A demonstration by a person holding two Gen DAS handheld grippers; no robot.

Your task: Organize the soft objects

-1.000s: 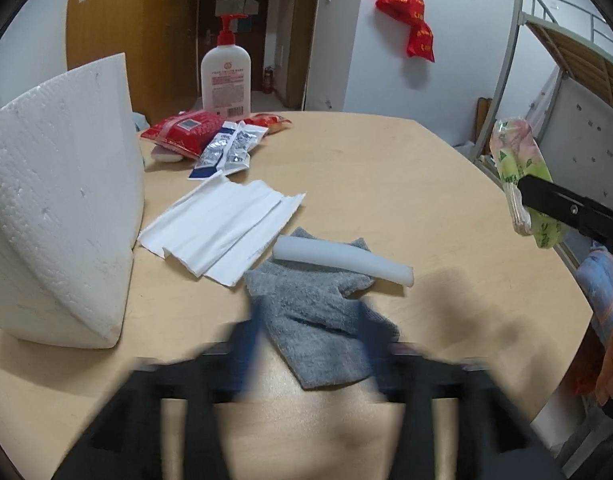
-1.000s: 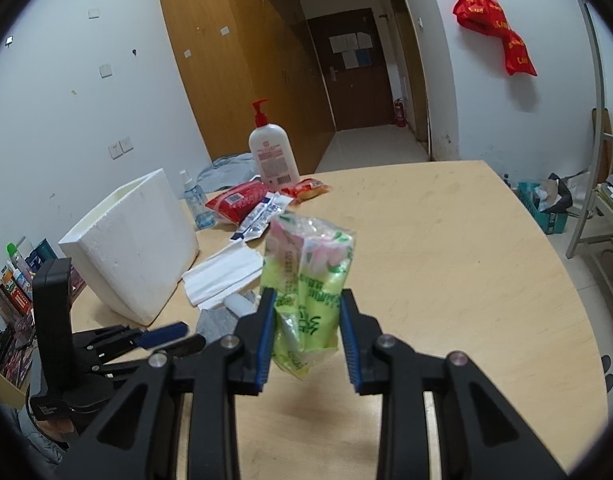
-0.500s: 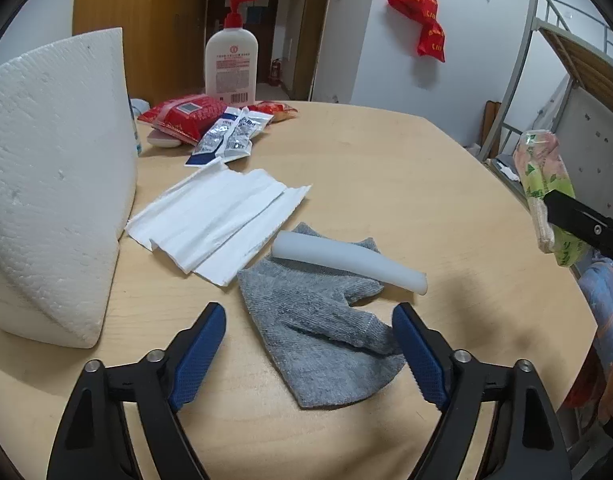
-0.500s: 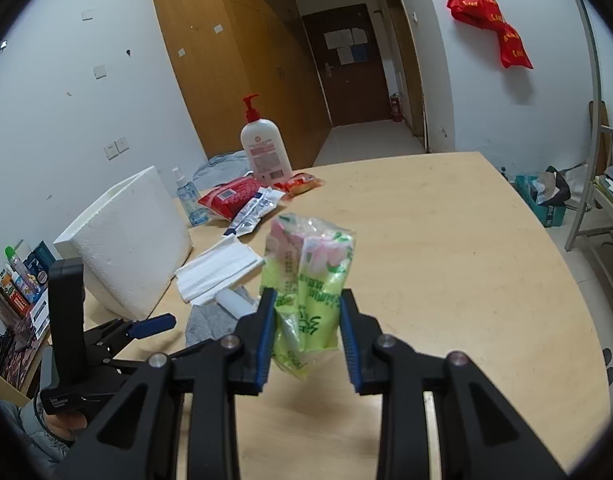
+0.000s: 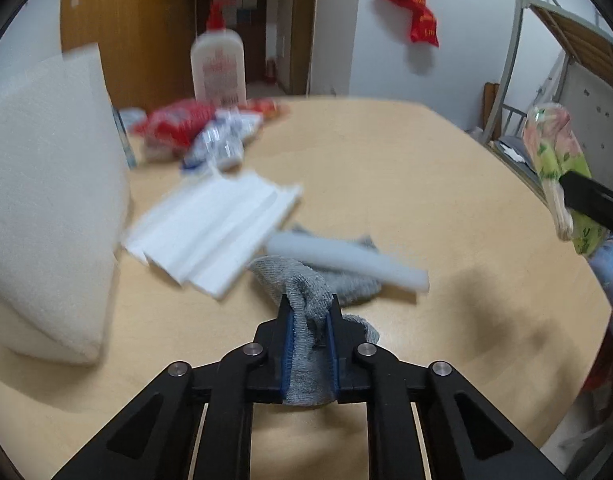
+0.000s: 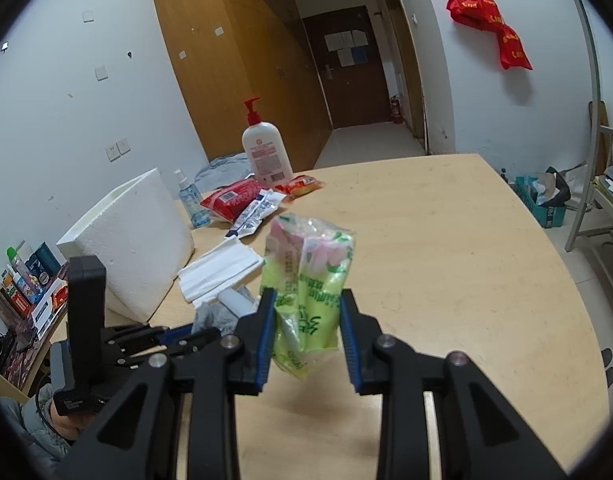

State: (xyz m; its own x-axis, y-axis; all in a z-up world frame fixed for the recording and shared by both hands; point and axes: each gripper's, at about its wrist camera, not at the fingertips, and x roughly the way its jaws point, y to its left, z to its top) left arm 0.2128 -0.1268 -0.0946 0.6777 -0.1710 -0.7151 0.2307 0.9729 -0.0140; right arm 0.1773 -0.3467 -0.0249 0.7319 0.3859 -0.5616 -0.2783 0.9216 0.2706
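Since the earlier frame, my left jaws (image 5: 309, 316) have just been closing and now pinch the grey cloth (image 5: 306, 292) on the table (image 5: 426, 184); lifting may roll the foam tube (image 5: 346, 258) off. My right jaws (image 6: 306, 320) grip the green tissue pack (image 6: 306, 264).

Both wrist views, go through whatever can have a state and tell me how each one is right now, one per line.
Left gripper: jaws just closed, shut on the cloth.
Grey knitted cloth: near end pinched and bunched, far end under the tube.
White foam tube: lying across the cloth.
Right gripper: shut on the packet.
Green plastic tissue packet: held upright above the wooden table.
White folded paper napkins: lying flat.
White pump bottle: standing upright.
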